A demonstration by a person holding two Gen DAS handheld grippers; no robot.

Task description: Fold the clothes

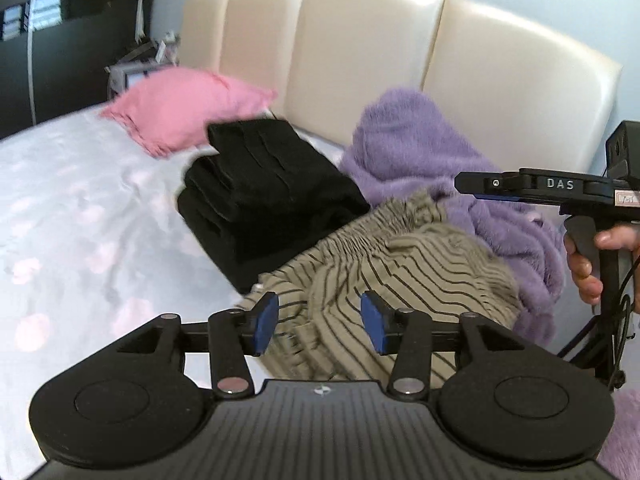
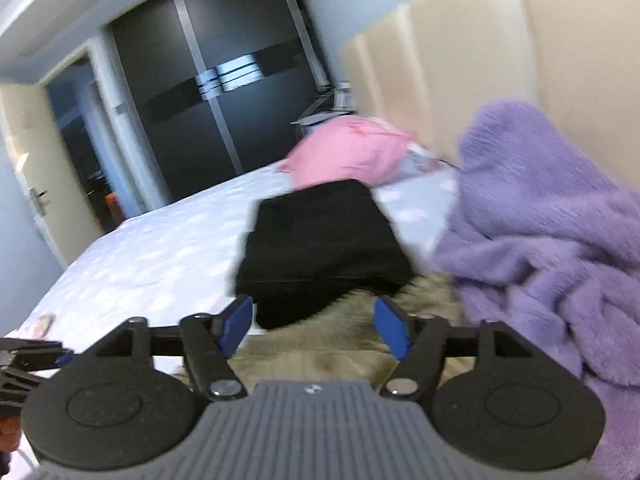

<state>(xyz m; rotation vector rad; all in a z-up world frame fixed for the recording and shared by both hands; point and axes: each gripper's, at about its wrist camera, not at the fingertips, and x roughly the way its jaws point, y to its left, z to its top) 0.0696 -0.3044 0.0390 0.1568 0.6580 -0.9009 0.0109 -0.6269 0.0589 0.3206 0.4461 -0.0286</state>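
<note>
Both hand-held grippers, left (image 1: 319,324) and right (image 2: 316,326), hover spread above the striped garment (image 1: 380,256).

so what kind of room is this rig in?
A bedroom, almost certainly: a bed with a floral sheet, a padded cream headboard and a pink pillow. A dark sliding wardrobe stands beyond.

**Lettering on the right gripper**

In the left wrist view, at about three o'clock, the right gripper (image 1: 464,184) shows white capitals "DAS" along the side of its black body. A small pale label (image 1: 625,199) just right of them carries marks too small to read.
</note>
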